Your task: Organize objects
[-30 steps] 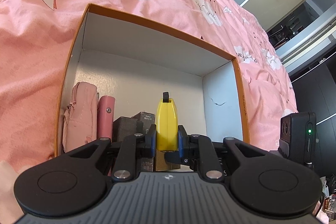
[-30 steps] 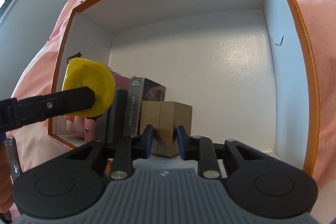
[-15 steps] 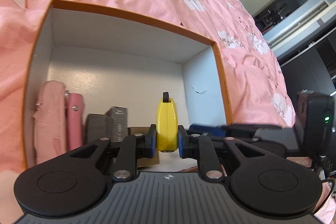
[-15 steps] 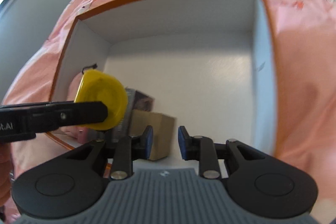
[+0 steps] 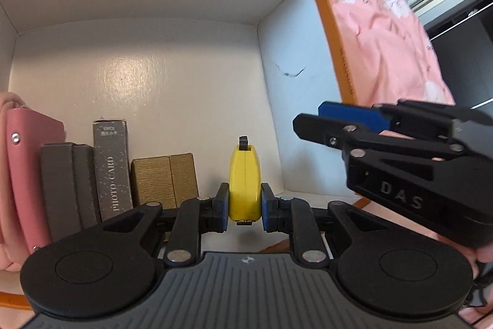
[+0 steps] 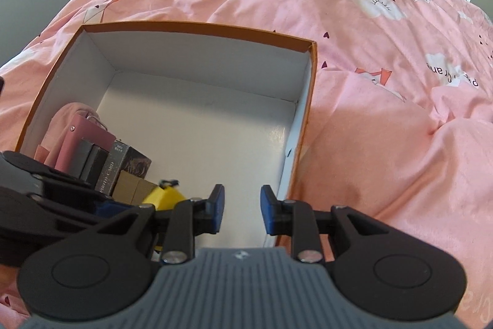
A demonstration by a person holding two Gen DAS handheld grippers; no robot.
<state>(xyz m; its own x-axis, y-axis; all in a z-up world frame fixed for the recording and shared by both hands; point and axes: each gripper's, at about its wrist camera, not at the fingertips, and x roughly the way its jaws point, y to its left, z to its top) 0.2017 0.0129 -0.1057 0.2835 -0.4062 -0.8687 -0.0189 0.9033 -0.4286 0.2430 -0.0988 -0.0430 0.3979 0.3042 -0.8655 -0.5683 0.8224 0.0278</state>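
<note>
An orange-rimmed white box [image 5: 277, 88] lies open on a pink bedspread. My left gripper [image 5: 245, 202] is shut on a yellow tape measure [image 5: 245, 174], held upright low inside the box, just right of a gold box [image 5: 166, 178]. In the right wrist view the tape measure [image 6: 165, 198] shows only partly behind the left gripper's arm. My right gripper [image 6: 242, 205] stands open with nothing between its fingers, above the box's near right corner. It also shows in the left wrist view as the right gripper [image 5: 311, 119] beside the box's right wall.
Along the box's left side stand a pink pouch [image 5: 18, 174], two dark grey boxes [image 5: 61, 184] and a grey "PHOTO CARD" box [image 5: 112, 168]. The box floor [image 6: 200, 137] is bare from the middle to the right wall. The bedspread [image 6: 385, 113] surrounds the box.
My left gripper has come down and forward into the box with the tape measure, ending right of the gold box. My right gripper has lifted and drawn back from the gold box.
</note>
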